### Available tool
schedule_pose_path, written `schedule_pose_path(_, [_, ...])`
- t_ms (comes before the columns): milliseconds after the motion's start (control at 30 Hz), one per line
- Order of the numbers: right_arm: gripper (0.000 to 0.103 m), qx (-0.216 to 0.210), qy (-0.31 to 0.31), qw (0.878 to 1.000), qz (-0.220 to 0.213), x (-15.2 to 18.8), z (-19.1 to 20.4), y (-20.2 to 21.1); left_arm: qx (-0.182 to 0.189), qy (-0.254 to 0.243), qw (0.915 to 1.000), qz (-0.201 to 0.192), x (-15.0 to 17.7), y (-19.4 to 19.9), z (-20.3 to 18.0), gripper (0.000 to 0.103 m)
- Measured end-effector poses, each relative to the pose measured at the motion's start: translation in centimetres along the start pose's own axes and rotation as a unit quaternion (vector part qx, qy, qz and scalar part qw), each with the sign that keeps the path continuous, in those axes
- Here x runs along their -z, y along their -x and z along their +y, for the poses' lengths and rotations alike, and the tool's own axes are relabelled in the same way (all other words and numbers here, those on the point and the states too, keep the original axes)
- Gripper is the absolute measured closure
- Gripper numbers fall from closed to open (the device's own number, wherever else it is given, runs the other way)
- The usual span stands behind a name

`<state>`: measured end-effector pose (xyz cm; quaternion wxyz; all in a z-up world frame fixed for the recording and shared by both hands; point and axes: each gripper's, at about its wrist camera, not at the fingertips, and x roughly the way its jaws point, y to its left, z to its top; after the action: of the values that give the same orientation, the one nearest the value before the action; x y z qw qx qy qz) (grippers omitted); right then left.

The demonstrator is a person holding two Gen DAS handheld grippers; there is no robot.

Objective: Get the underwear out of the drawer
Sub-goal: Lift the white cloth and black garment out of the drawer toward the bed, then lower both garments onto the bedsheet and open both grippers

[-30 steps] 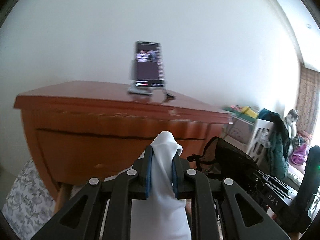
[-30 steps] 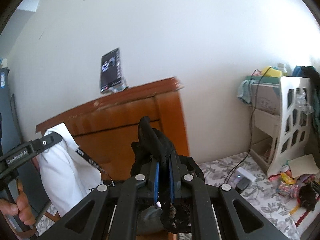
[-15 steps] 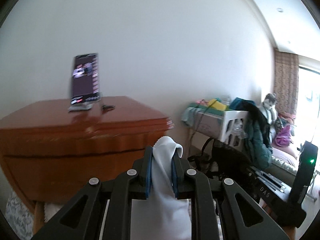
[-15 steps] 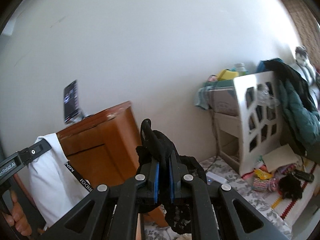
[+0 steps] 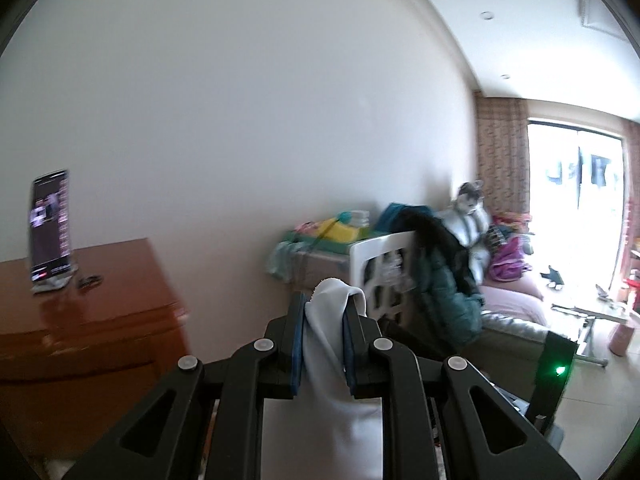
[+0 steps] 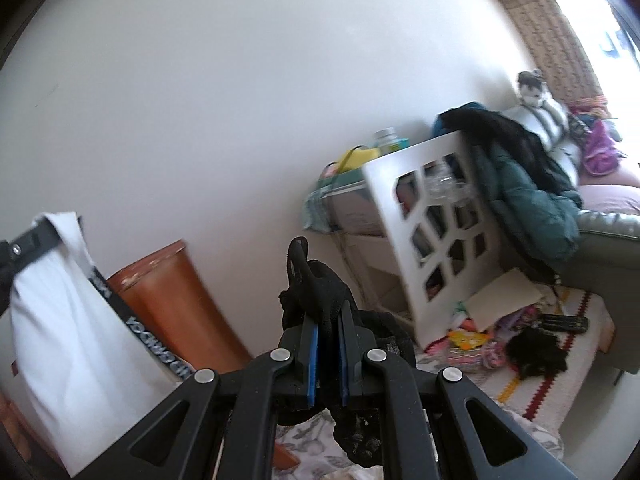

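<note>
Fingers of the left gripper (image 5: 324, 312) are clamped on a white garment (image 5: 326, 344), which hangs down between them, held in the air to the right of the wooden dresser (image 5: 80, 320). Those of the right gripper (image 6: 328, 332) are pinched narrow on black lace underwear (image 6: 316, 292), also aloft, to the right of the dresser's corner. A phone (image 5: 50, 226) stands propped on the dresser top. Further right of the dresser sit a white lattice shelf (image 6: 424, 224) and a teal jacket (image 6: 528, 204) draped over it.
</note>
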<state>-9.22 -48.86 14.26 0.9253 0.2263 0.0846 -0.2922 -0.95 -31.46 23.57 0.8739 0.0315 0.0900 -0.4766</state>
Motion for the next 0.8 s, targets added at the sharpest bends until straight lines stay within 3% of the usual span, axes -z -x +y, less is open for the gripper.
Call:
schedule_pose_path(167, [0.094,0.028,-0.015,0.999,-0.012,-0.6,-2.1,0.7,0.018,-0.014,0.9996,0.013,0.2,-1.8,-2.3,0.086])
schedule_pose_path(367, [0.094,0.042,-0.034,0.998,-0.012,-0.9,-4.0,0.6,0.053,0.008,0.9973,0.051,1.9,-4.3,-3.0,0.086])
schedule_pose_path(467, [0.094,0.052,-0.036,0.998,-0.019,-1.0,-4.7,1.1,0.019,-0.018,0.9981,0.056,2.8,-5.2,-3.9,0.090])
schedule_pose_path(600, [0.094,0.067,-0.040,0.997,0.006,-0.7,-5.5,0.0,-0.008,-0.021,0.9964,0.082,4.6,-6.9,-3.7,0.090])
schedule_pose_path(700, [0.094,0.073,-0.035,0.996,0.034,0.0,-5.9,-1.5,-0.030,-0.026,0.9903,0.133,7.4,-9.4,-3.3,0.090])
schedule_pose_path(800, [0.094,0.077,-0.034,0.994,0.071,1.1,-6.4,-3.6,-0.038,-0.004,0.9778,0.206,11.3,-12.1,-2.2,0.090])
